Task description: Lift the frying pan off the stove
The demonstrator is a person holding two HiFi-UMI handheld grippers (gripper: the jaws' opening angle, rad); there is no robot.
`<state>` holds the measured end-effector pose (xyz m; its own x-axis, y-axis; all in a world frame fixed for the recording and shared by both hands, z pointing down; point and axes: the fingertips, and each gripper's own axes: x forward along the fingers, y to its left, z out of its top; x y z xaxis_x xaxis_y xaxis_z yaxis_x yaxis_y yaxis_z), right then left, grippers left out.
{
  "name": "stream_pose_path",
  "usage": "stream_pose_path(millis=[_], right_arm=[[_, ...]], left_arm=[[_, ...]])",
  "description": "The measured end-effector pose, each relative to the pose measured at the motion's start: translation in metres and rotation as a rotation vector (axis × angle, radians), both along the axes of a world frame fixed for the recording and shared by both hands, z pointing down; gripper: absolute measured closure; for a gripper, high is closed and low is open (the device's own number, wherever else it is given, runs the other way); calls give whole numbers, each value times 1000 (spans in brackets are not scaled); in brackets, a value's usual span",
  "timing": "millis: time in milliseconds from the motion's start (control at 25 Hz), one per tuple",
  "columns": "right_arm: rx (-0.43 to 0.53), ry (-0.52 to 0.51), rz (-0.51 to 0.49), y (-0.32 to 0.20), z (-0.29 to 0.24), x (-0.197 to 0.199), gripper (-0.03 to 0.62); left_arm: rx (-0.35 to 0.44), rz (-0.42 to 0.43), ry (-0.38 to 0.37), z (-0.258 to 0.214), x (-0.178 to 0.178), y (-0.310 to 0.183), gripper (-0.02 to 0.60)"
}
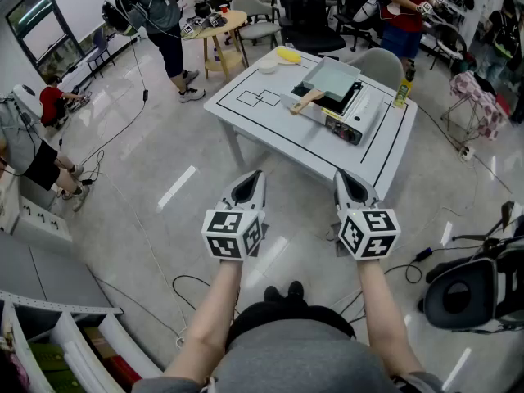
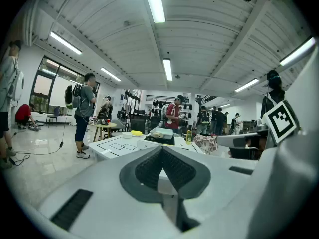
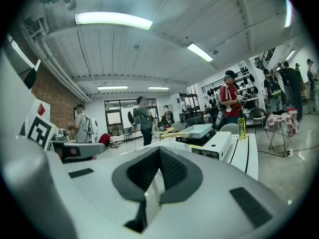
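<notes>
A square pale-green frying pan (image 1: 331, 79) with a wooden handle (image 1: 305, 101) sits on a white portable stove (image 1: 348, 111) on the white table (image 1: 270, 129). Both grippers hang well short of the table, over the floor. My left gripper (image 1: 248, 188) is shut and empty. My right gripper (image 1: 350, 188) is shut and empty too. In the right gripper view the pan (image 3: 198, 130) and stove (image 3: 214, 144) lie ahead beyond the shut gripper (image 3: 158, 169). The left gripper view shows the table (image 2: 117, 146) far off past its shut gripper (image 2: 162, 166).
A yellow object (image 1: 288, 55) and a white bowl (image 1: 268, 68) lie at the table's far corner; a yellow-green bottle (image 1: 402, 92) stands at its right edge. Chairs (image 1: 306, 13) and several people (image 1: 164, 24) stand beyond. Cables (image 1: 184, 289) trail on the floor; a backpack (image 1: 475, 289) lies at right.
</notes>
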<state>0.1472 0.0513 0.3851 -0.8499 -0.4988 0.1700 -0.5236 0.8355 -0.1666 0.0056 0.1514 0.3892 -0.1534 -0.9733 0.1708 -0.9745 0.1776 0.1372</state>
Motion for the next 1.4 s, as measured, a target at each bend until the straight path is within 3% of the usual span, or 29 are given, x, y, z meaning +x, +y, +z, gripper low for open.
stream_pose_path(millis=[1000, 1400], right_arm=[[-33, -58, -55, -31, 2, -7, 591], [-84, -69, -72, -41, 10, -30, 578]], left_arm=[[-5, -64, -17, 6, -15, -15, 575], [-27, -76, -13, 16, -42, -28, 574]])
